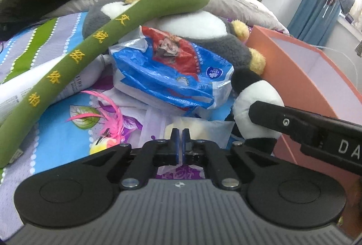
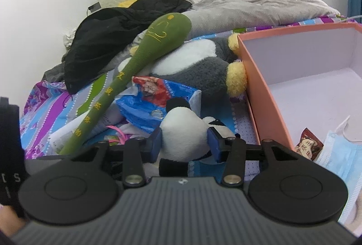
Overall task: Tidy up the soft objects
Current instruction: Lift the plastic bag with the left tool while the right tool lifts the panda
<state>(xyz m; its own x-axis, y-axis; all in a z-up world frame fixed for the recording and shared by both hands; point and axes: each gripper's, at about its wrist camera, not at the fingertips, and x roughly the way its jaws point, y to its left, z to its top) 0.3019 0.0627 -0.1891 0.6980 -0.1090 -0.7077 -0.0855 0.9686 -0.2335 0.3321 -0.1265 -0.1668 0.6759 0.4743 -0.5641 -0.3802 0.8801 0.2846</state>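
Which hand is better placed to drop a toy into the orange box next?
Right: the right gripper already clamps the panda plush beside the orange box; the left gripper is shut, empty.

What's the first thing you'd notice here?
A small black-and-white plush panda squeezed in the right gripper, beside an open orange cardboard box. Behind it, a long green plush stick with yellow embroidery leans across a big grey-and-white plush toy.
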